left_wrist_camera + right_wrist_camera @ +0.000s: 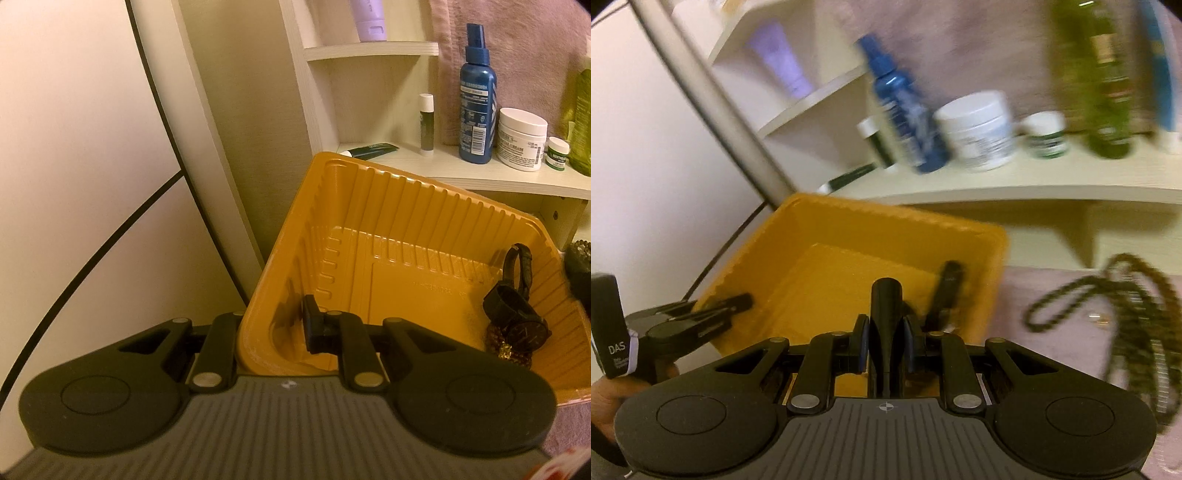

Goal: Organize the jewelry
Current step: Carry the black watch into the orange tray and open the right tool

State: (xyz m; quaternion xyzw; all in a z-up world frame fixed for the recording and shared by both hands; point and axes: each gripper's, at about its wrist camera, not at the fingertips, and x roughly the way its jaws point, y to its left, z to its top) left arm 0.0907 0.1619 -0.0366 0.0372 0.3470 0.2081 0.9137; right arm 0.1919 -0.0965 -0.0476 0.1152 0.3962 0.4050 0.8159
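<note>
- The left hand-held gripper [271, 334] is clamped on the near-left wall of the ribbed orange plastic tray [388, 206]; one finger is inside the tray, the other outside, and the tray looks tilted.
- Inside the tray, in its right corner, lies a black wristwatch with a dark strap [517, 314], and just beside it a small brown beaded bracelet [500, 343] that touches the watch.
- The right hand-held gripper [885, 341] is closed on a black strap-like piece [885, 306] that stands up between its blue pads [862, 341]; the picture is blurred, so I cannot tell exactly what this piece is.
- In the right wrist view, a dark beaded necklace [1123, 317] lies in loops on the pinkish surface [1052, 288], to the right of the tray and apart from it.
- Behind the tray, a white shelf [480, 173] carries a blue spray bottle [476, 96], a white round jar [521, 138], a small green-labelled jar [558, 153] and a slim white-capped stick [426, 125].
- A person's hand [613, 398] is visible at the left edge, holding the handle of the left hand-held gripper.
</note>
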